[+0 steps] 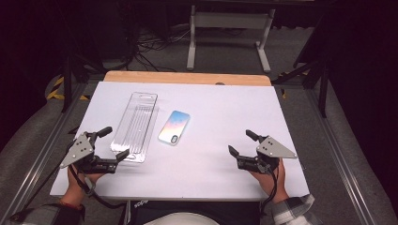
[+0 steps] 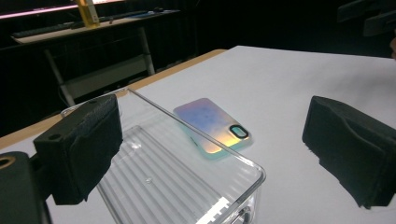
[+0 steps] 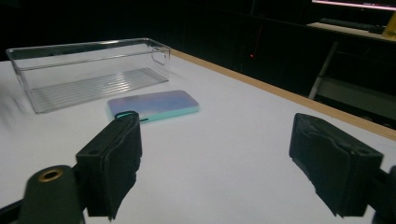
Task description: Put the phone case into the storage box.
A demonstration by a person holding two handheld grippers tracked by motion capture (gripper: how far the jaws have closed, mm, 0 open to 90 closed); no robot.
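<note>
Clear ribbed plastic tray (image 1: pixel 135 125) sits just ahead of the wide-open, empty left gripper (image 1: pixel 109 144); the iridescent pastel phone case (image 1: pixel 174 127) lies beyond. Right gripper (image 1: pixel 241 144) gapes empty. The slick case may skid if nudged.

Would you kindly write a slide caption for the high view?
Two open hand-held grippers, left and right, flank a clear plastic tray and an iridescent phone case on a white table.
</note>
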